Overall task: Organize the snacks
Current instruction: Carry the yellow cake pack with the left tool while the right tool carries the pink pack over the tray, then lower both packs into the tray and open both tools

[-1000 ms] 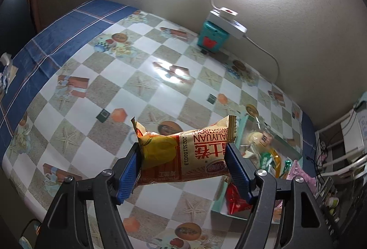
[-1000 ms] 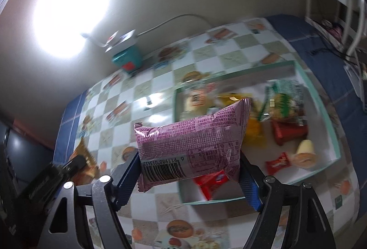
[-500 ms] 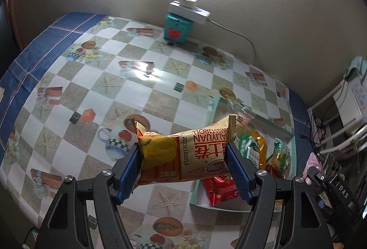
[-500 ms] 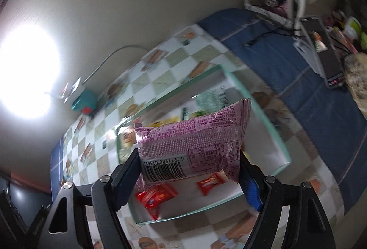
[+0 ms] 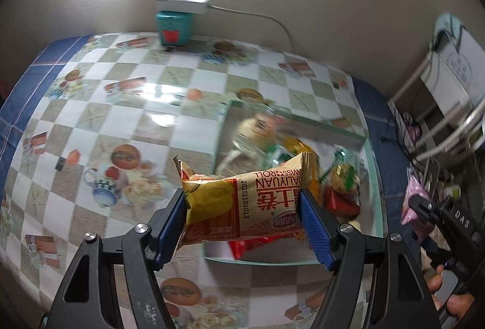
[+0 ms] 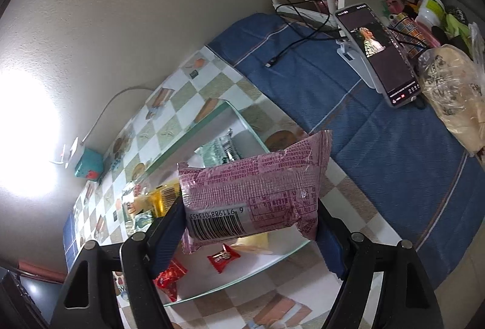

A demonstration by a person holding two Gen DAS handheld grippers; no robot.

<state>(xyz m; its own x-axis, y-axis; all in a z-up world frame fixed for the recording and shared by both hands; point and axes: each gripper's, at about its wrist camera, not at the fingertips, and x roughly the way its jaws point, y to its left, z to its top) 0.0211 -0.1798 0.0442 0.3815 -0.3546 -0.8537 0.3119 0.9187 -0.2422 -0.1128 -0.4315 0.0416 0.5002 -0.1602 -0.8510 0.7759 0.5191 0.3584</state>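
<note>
My left gripper [image 5: 242, 226] is shut on a yellow-and-red Swiss roll packet [image 5: 242, 204], held above the near left corner of a clear, green-rimmed tray [image 5: 374, 177]. My right gripper [image 6: 248, 223] is shut on a pink snack packet [image 6: 254, 192] with its barcode facing me, held above the tray [image 6: 242, 280]. The tray holds several snacks: red packets [image 6: 222, 257], a yellow one [image 6: 162, 198], a green one [image 6: 221, 147]. The right gripper with its pink packet also shows at the right edge of the left wrist view [image 5: 416, 204].
A teal box with a white power strip [image 5: 177, 22] stands by the wall under a bright lamp. A phone on a stand [image 6: 379, 53], cables, a bag [image 6: 454, 95] and clutter lie on the blue cloth to the right. A white rack [image 5: 448, 104] stands right of the table.
Both grippers have moved right with their packets. The left one now hangs over the tray's near left corner; the right one has swung toward the tray's right end and the blue cloth.
</note>
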